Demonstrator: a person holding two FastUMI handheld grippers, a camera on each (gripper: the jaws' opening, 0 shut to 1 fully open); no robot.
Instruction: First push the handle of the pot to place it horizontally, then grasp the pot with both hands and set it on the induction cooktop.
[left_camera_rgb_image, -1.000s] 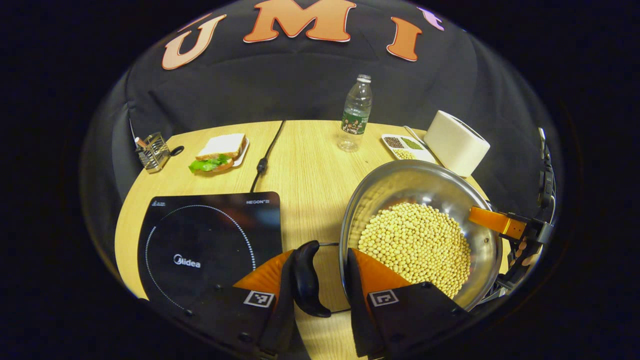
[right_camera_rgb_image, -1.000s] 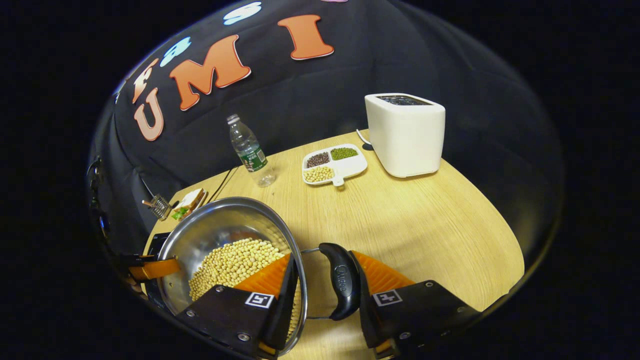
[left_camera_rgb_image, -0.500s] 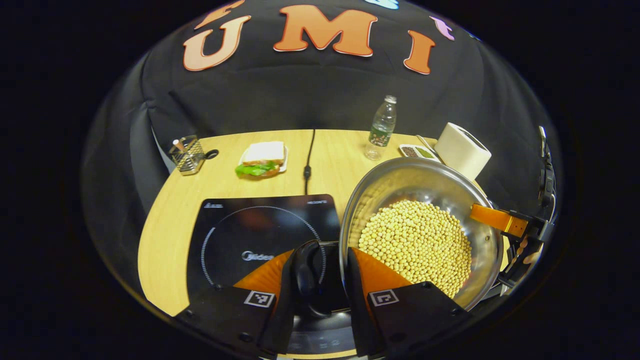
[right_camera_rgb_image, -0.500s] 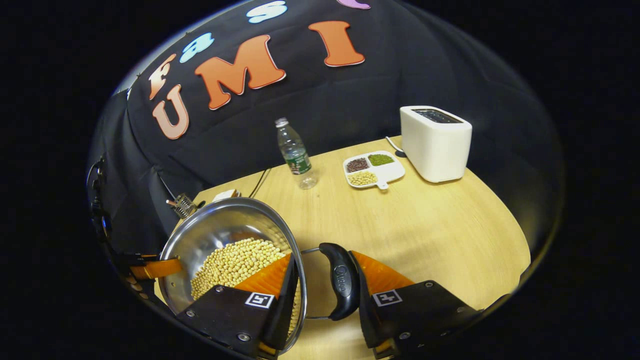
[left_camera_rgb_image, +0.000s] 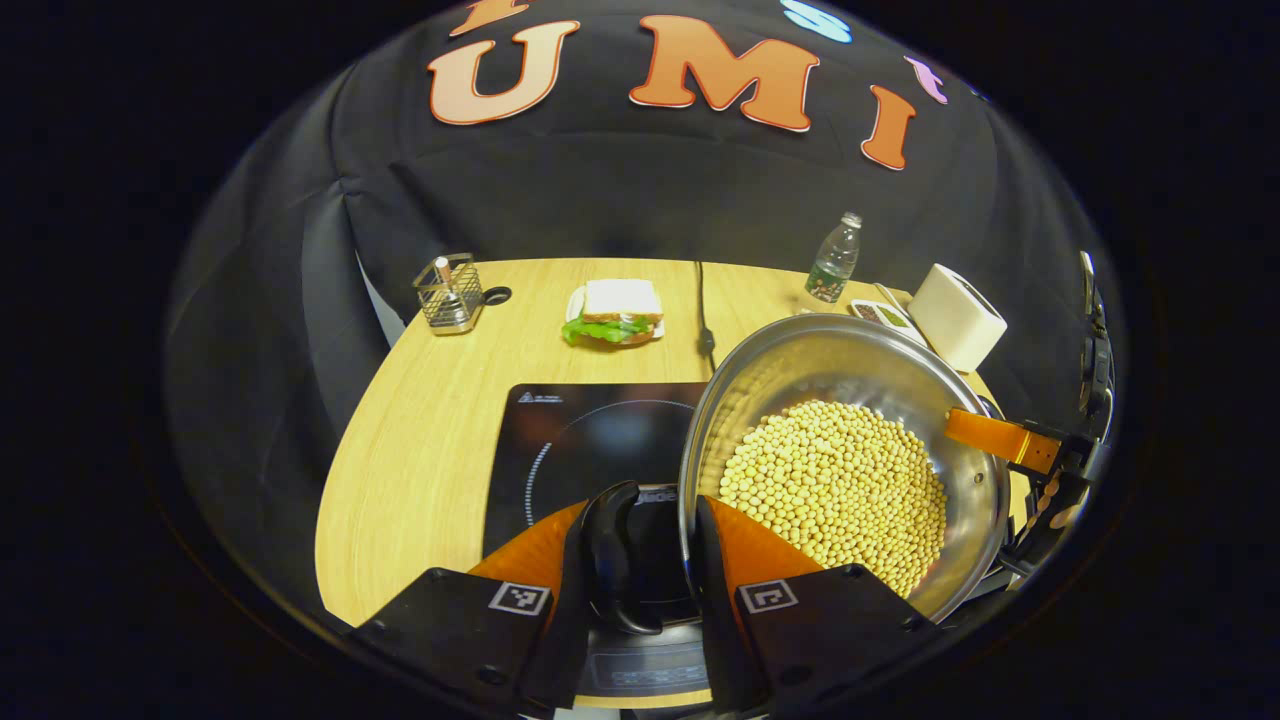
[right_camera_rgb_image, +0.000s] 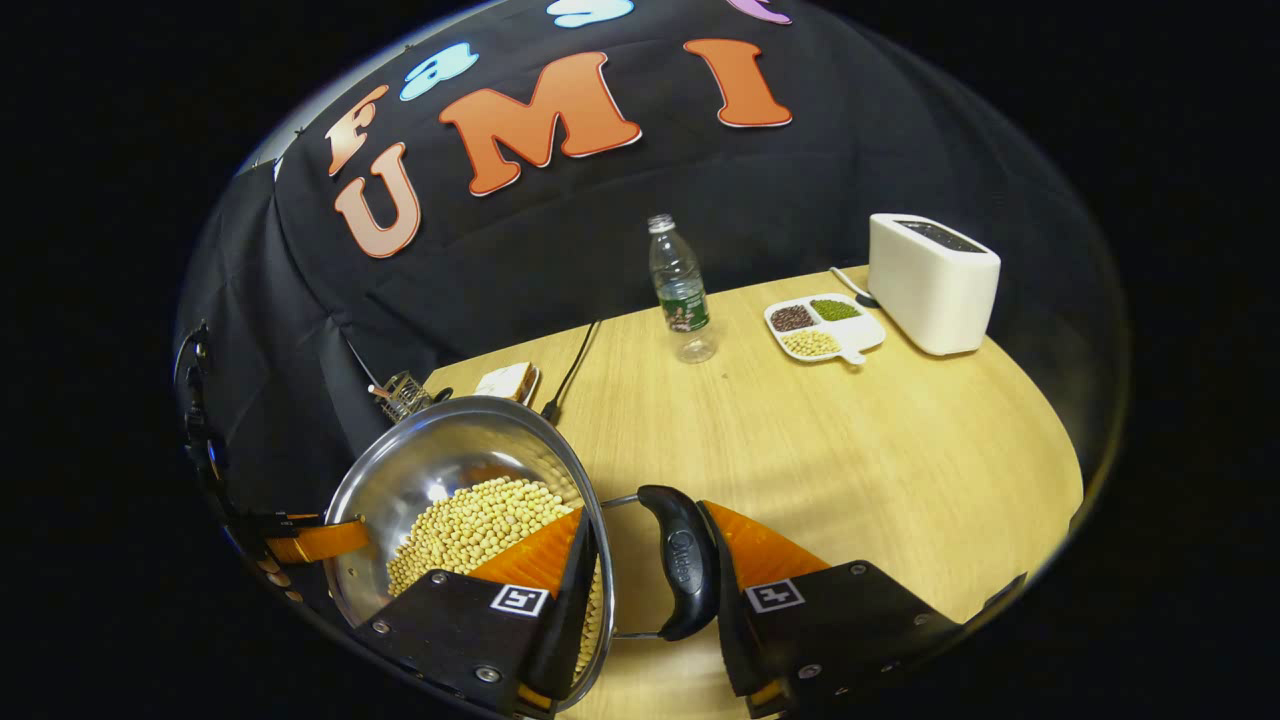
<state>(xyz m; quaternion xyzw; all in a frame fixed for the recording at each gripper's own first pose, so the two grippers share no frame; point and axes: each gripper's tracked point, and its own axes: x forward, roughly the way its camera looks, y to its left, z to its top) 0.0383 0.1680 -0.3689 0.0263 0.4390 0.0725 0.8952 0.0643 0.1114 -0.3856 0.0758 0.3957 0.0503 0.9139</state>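
Note:
A steel pot (left_camera_rgb_image: 850, 440) full of soybeans hangs above the wooden table, held at both side handles. My left gripper (left_camera_rgb_image: 645, 520) is shut on the pot's black left handle (left_camera_rgb_image: 612, 560) and rim, one finger inside the pot. My right gripper (right_camera_rgb_image: 645, 530) is shut the same way on the other black handle (right_camera_rgb_image: 685, 575). In the left gripper view the black induction cooktop (left_camera_rgb_image: 590, 440) lies below and left of the pot, partly hidden by it. The right gripper's finger (left_camera_rgb_image: 1005, 440) shows at the far rim, and the left gripper's finger (right_camera_rgb_image: 310, 540) shows in the right gripper view.
At the back of the table (right_camera_rgb_image: 850, 450) stand a wire utensil holder (left_camera_rgb_image: 448, 292), a sandwich on a plate (left_camera_rgb_image: 615, 310), a water bottle (right_camera_rgb_image: 680, 290), a divided dish of beans (right_camera_rgb_image: 825, 327) and a white toaster (right_camera_rgb_image: 932, 283). The cooktop's cord (left_camera_rgb_image: 702, 310) runs back.
Both grippers have carried the pot to the left across the table. The cooktop has slid from the left of the left gripper view to under the pot's left side.

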